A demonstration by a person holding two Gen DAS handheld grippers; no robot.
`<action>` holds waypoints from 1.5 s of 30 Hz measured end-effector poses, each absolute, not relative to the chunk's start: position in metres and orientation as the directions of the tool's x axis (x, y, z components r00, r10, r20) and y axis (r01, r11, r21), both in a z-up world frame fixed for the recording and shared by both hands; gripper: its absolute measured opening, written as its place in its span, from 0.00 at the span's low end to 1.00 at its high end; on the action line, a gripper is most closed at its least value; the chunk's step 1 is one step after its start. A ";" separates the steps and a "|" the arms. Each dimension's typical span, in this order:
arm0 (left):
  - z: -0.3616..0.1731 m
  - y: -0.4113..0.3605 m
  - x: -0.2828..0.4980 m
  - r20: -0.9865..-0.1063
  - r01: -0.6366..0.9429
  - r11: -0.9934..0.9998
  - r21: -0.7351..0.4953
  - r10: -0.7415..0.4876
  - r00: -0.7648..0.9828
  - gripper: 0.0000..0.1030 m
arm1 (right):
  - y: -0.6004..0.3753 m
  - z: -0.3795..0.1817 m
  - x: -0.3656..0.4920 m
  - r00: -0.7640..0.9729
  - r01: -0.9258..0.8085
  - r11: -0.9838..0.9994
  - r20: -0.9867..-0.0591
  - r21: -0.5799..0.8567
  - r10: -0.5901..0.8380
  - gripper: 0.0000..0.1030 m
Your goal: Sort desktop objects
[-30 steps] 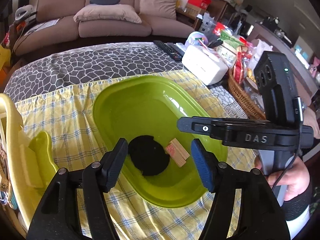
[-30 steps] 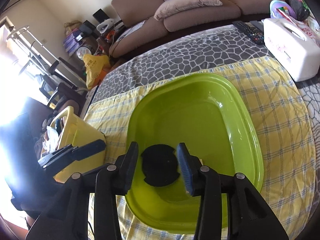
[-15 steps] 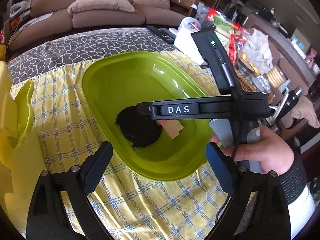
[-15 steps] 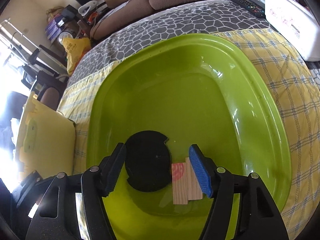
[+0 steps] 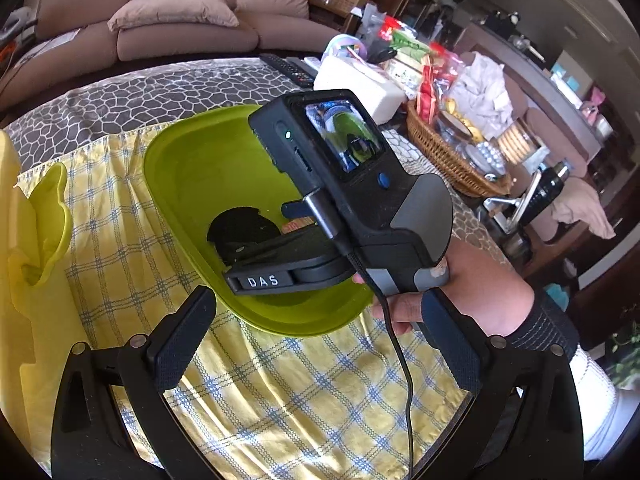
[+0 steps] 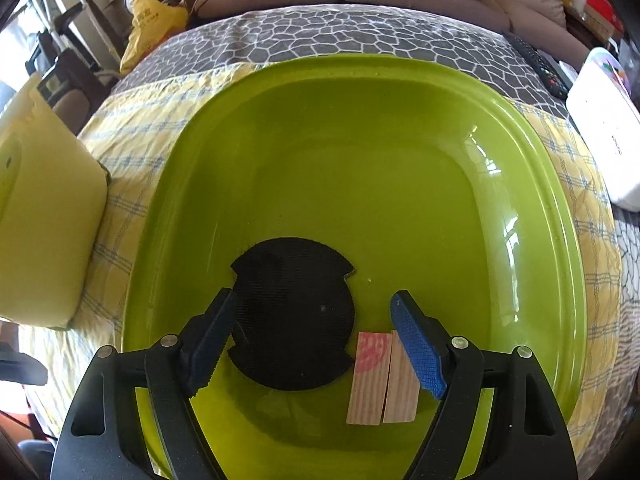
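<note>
Your right gripper [image 6: 312,320], jaws opening and empty, straddles the round black felt pad [image 6: 294,314]; the pale wooden block [image 6: 382,380] probably lies just right, long axis along the fingers.

The left gripper [image 5: 320,336] hangs over the yellow checked cloth [image 5: 280,392], its jaws opening with only cloth between them. Just ahead sits the green basin [image 5: 192,160]. The right gripper [image 5: 292,220], held by a hand [image 5: 460,292], reaches down into the basin from the right, covering part of a black disc [image 5: 236,224] and a wooden block [image 5: 298,224] there.
</note>
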State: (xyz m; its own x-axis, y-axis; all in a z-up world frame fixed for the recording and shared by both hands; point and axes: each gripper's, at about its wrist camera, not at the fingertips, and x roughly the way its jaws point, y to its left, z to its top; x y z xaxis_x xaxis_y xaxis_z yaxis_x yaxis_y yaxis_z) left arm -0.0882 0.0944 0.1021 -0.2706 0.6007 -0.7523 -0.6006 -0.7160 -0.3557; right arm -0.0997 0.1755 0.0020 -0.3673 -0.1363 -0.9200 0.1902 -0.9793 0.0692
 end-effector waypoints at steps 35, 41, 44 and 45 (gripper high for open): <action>0.116 0.093 -0.073 -0.739 -0.681 -0.632 -0.369 0.644 -0.197 1.00 | 0.164 -0.004 -0.096 -0.330 0.298 -0.954 -0.942 -0.043 -0.060 0.92; 0.115 0.090 -0.075 -0.735 -0.673 -0.637 -0.376 0.647 -0.202 1.00 | 0.179 -0.001 -0.098 -0.346 0.249 -0.968 -0.935 -0.013 -0.076 0.81; 0.115 0.090 -0.075 -0.733 -0.667 -0.639 -0.383 0.650 -0.202 1.00 | 0.192 0.001 -0.102 -0.360 0.201 -0.979 -0.928 0.021 -0.093 0.70; 0.114 0.090 -0.075 -0.733 -0.665 -0.641 -0.384 0.649 -0.203 1.00 | 0.197 0.003 -0.106 -0.364 0.188 -0.981 -0.924 0.047 -0.114 0.70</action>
State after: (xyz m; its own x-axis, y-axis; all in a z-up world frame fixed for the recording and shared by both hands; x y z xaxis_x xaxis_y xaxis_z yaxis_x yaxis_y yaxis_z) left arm -0.0753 0.0904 0.1144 -0.2026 0.6493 -0.7330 -0.6653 -0.6405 -0.3836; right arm -0.1055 0.1969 0.0028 -0.3642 -0.1137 -0.9244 0.1876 -0.9811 0.0468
